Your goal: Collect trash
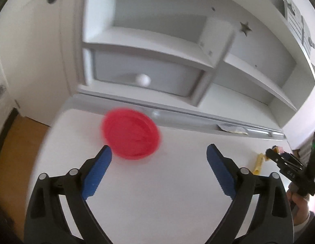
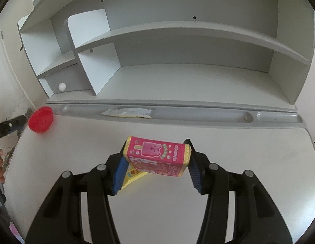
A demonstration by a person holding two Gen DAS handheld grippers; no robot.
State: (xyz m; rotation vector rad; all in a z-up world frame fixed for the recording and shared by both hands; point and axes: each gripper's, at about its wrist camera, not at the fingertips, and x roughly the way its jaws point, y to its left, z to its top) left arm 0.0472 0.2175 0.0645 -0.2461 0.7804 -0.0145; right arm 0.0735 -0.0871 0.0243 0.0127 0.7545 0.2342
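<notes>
A red round plastic lid [image 1: 131, 133] lies on the white desk [image 1: 157, 193] just beyond my left gripper [image 1: 158, 152], which is open and empty; the lid is blurred. It also shows in the right wrist view [image 2: 41, 119] at the desk's far left. My right gripper [image 2: 156, 156] is shut on a pink snack box [image 2: 157, 155], held by its two ends just above the desk. A yellow wrapper [image 2: 135, 178] lies under the box. A white and yellow wrapper [image 2: 128, 112] lies in the grey pen tray [image 2: 208, 114].
A grey shelf unit [image 2: 177, 61] stands at the back of the desk. A small drawer with a white knob [image 1: 142, 80] sits at its lower left. The desk's left edge drops to a wooden floor [image 1: 17, 142]. The yellow wrapper and right gripper show at far right [image 1: 259, 162].
</notes>
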